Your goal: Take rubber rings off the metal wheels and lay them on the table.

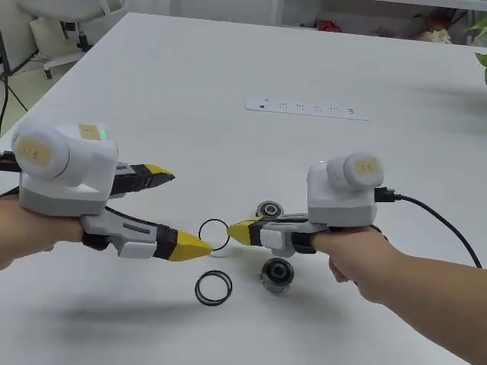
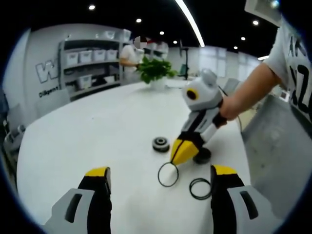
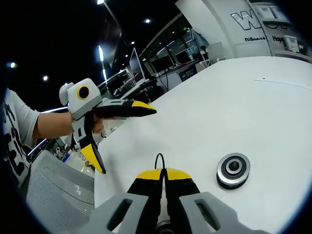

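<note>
The right hand comes in from the person's lower right with the forearm low over the white surface. The wrist is about level and the right tongs point to the left. Their yellow tips are pressed together on the edge of a thin black rubber ring, which hangs off the tip as an open loop. I cannot tell whether the loop brushes the surface.

Opposite, the left hand holds its tool level, aimed to the right. The left tongs are spread wide, one jaw farther from the person and one nearer. The held ring sits just off the nearer tip, and the two tools almost meet nose to nose.

Near the person's side of the held ring, a pair of overlapped black rubber rings lies flat on the surface. A small round metal wheel lies just beyond the right tongs. A second metal wheel with a dark rim sits just on the near side of them, close by the right hand. A white power strip lies well off toward the far side.
</note>
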Demonstrator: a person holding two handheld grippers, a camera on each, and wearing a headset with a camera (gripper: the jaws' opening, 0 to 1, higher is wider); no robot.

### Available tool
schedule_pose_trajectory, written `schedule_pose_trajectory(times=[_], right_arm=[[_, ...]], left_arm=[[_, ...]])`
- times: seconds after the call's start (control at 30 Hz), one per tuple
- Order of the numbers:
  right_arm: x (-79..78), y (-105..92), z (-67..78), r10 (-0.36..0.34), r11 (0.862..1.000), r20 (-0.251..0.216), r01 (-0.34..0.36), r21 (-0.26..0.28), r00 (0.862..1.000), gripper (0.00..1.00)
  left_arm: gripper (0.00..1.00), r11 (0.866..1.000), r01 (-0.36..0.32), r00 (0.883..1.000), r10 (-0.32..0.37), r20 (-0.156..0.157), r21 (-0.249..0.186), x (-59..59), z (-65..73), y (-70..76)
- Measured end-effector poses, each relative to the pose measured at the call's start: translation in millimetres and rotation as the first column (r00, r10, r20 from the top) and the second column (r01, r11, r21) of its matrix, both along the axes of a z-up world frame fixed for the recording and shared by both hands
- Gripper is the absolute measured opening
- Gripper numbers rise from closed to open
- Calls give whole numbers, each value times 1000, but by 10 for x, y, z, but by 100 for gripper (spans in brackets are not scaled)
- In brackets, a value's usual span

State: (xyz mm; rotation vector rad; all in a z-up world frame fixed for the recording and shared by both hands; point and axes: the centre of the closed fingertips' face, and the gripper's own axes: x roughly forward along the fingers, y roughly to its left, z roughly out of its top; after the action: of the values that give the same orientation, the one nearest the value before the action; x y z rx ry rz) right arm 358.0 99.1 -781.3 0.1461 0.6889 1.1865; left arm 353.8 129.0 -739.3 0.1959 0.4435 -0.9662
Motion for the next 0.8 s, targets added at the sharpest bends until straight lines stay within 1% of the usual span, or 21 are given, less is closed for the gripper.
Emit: schedule_pose_trajectory(times=[0.1, 0.17, 0.27, 0.6, 0.7, 0.73, 0.8], right_arm=[[-18, 6, -14, 7, 1000, 8, -7, -11, 1000, 0], [-32, 7, -24, 20, 999, 27, -19, -25, 999, 0], [-27, -6, -29, 30, 999, 39, -28, -37, 999, 0], [-3, -34, -14, 34, 998, 88, -28, -64, 996, 20], [11, -45, 13, 39, 997, 102, -32, -67, 994, 22], [27, -60, 28, 38, 997, 115, -31, -69, 993, 23], [38, -76, 52, 39, 997, 121, -31, -67, 992, 26]], left_arm=[[86, 1000, 3, 1000, -3, -2, 3, -10, -5, 8], [85, 1000, 4, 1000, -4, -1, 4, -13, -2, 11], [85, 1000, 1, 1000, -1, 1, 3, -6, 4, 15], [85, 1000, 4, 1000, -4, 0, 3, 10, 18, 3], [85, 1000, 7, 1000, -7, 0, 3, 24, 28, -8], [85, 1000, 9, 1000, -9, 0, 3, 31, 32, -17], [85, 1000, 11, 1000, -11, 2, 2, 43, 41, -32]])
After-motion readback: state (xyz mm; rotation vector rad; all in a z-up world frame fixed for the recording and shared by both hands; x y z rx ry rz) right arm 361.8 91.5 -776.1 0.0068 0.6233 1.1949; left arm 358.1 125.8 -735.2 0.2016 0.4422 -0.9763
